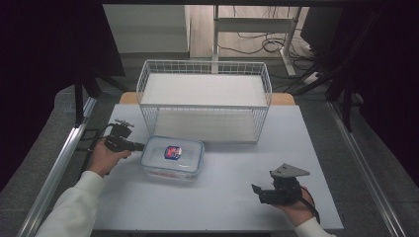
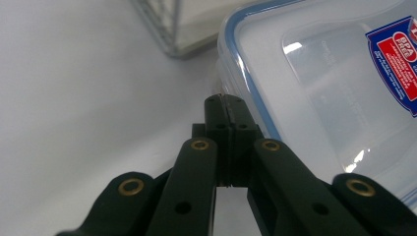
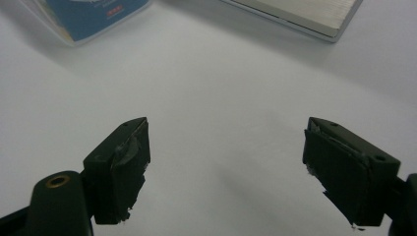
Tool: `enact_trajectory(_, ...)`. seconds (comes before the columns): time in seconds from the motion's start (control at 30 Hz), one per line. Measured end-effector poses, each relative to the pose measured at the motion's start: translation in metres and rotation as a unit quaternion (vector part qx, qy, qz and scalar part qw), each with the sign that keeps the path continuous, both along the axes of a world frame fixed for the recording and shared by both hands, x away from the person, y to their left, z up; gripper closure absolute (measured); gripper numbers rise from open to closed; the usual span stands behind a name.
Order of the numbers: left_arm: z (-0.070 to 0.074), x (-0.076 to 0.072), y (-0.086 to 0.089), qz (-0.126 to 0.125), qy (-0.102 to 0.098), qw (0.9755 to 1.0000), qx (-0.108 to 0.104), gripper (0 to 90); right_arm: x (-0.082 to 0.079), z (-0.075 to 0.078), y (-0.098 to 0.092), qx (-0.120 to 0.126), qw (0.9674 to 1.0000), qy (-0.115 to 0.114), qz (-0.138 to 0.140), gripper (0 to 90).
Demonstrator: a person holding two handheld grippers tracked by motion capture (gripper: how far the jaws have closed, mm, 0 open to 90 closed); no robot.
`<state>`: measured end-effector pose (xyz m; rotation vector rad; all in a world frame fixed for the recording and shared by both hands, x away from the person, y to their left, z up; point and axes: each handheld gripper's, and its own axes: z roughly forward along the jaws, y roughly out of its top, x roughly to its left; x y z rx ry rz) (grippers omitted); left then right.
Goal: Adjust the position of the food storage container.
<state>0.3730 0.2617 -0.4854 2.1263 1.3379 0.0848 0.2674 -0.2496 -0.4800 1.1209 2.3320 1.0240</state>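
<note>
Right tongs (image 1: 258,193) sit low on the white counter (image 1: 222,187), spread wide with nothing in them. Left tongs (image 1: 140,146) are clenched empty, tips right at the plastic box's (image 1: 173,158) left edge. Wire basket (image 1: 205,98) stands just behind the box.

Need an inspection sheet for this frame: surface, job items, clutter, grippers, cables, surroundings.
Surface: white tabletop, bare where visible.
Job's things: clear lidded container with blue seal and a red-blue label, lying flat in front of the wire basket; the basket holds nothing seen.
Clutter: nothing seen.
Grippers: left gripper shut, its tips at the container's left edge, contact unclear; right gripper open, nothing between its jaws, low over the table at front right.
Cables: loose cables on the floor beyond the table.
Surroundings: dark curtains at both sides, desk frame behind.
</note>
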Motion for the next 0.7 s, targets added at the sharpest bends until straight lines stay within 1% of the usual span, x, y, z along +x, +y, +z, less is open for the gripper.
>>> enact_trajectory(0.2, 0.000, -0.004, -0.017, -0.016, -0.003, 0.9998, -0.007, 90.0, 0.000, 0.000, 0.001, -0.001, 1.0000, 0.000, 0.000, 18.1)
enact_trajectory(0.37, 0.000, -0.008, -0.029, -0.033, -0.001, 0.9994, -0.014, 90.0, 0.000, 0.000, 0.001, 0.000, 1.0000, 0.001, 0.000, 18.1)
enact_trajectory(0.57, -0.001, -0.011, -0.032, -0.036, -0.003, 0.9993, -0.014, 90.0, 0.000, 0.000, 0.001, 0.000, 1.0000, 0.000, -0.002, 18.1)
enact_trajectory(0.7, 0.000, -0.014, -0.036, -0.044, 0.000, 0.9989, -0.017, 90.0, 0.000, 0.001, 0.002, -0.001, 1.0000, -0.001, 0.000, 18.1)
